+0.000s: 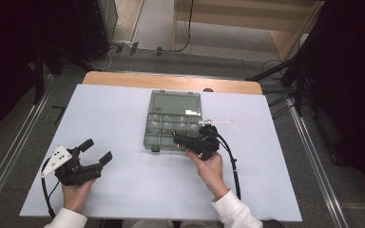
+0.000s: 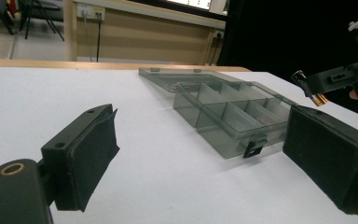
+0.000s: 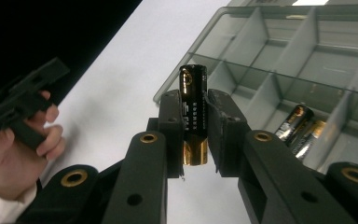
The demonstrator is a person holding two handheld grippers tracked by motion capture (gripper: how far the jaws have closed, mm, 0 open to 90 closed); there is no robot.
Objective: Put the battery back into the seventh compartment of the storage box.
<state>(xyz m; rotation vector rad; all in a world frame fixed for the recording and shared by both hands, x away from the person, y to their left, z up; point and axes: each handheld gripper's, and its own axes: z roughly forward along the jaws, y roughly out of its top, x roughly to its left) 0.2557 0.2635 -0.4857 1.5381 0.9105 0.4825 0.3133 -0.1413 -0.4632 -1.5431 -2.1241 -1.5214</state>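
Note:
A black and gold battery (image 3: pixel 193 116) stands upright between the pads of my right gripper (image 3: pixel 196 100), which is shut on it. In the high view that gripper (image 1: pixel 177 137) hovers at the front edge of a clear grey compartment box (image 1: pixel 173 124) whose lid lies open at the back. Two more batteries (image 3: pixel 298 125) lie in one front compartment. My left gripper (image 1: pixel 98 150) rests open on the white table cover, well left of the box, with nothing between its jaws. From the left gripper view (image 2: pixel 200 126) the box (image 2: pixel 228 112) and the held battery (image 2: pixel 309 87) are ahead to the right.
A white sheet (image 1: pixel 123 190) covers the table, with a wooden edge (image 1: pixel 171 81) at the far side. Dark stands and cables surround the table on the floor. A small black latch (image 2: pixel 253 148) sticks out of the box's front wall.

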